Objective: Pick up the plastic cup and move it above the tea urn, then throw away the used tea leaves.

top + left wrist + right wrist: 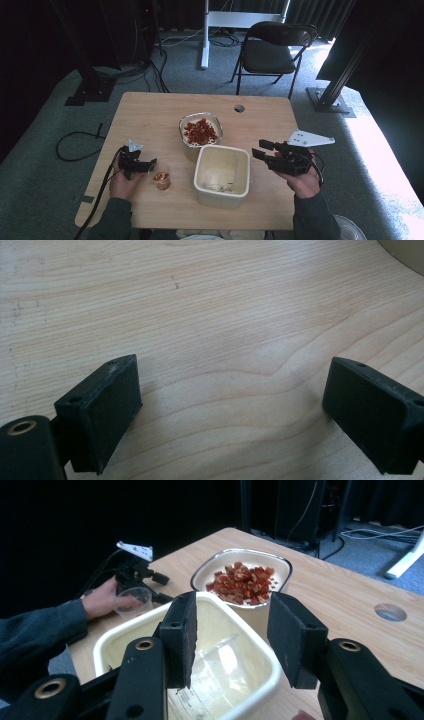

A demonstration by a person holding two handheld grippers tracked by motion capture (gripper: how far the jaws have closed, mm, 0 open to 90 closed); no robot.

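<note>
A white bowl [201, 131] [240, 577] of red chopped pieces sits mid-table. In front of it stands a cream square tub [200, 172] [125, 630] with clear wrapping lying inside. A small clear cup [161, 178] [131, 600] holding a few red pieces stands left of the tub. My left gripper [150, 163] [232, 370] rests beside the cup, open, with bare wood between its jaws. My right gripper [260, 149] [232, 635] hovers at the tub's right side, open, nothing between its pads, pointing across the tub toward the bowl.
The wooden table [150, 110] has a round cable hole [239, 108] [390, 612] near its far edge. A black folding chair [272, 50] stands beyond the table. Cables lie on the floor at left [75, 145].
</note>
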